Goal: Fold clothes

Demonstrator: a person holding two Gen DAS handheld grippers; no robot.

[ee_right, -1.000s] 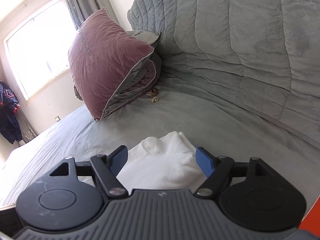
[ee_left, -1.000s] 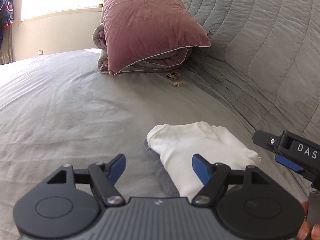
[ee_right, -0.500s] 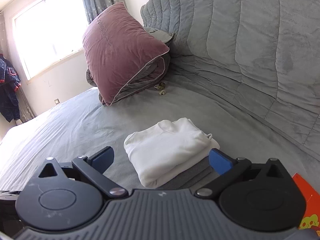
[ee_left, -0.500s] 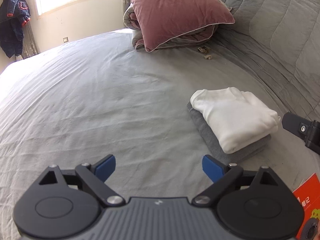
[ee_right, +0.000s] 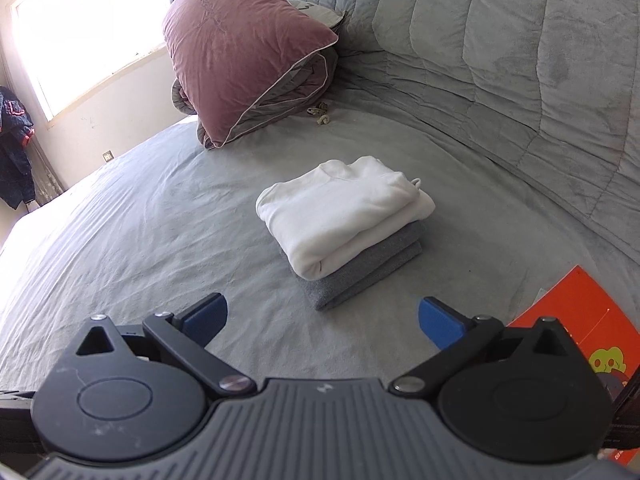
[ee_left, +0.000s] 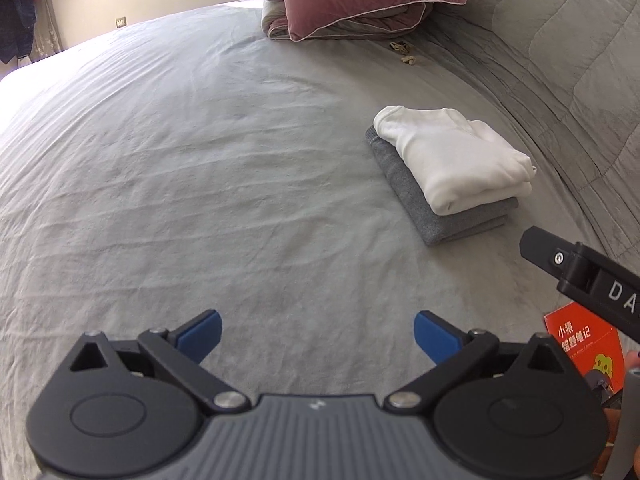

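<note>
Bright daylight enters from the overexposed window (ee_right: 80,36); both views are sharp, with strong fisheye bending at edges.

Two folded garments form one stack: one white garment (ee_right: 340,208) on top, one grey garment (ee_right: 360,272) beneath; one mauve pillow (ee_right: 240,48) leans on one rolled grey quilt (ee_right: 304,80); one orange booklet (ee_right: 584,320) lies on the bed; two small beige objects (ee_right: 320,114) lie near the quilt; two grippers appear, the left gripper (ee_left: 318,334) and the right gripper (ee_right: 322,320), each with two blue-tipped fingers.

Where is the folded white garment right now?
The folded white garment lies on top of the folded grey garment on the bed, centre of the right wrist view, nearer than the maroon pillow.
</note>
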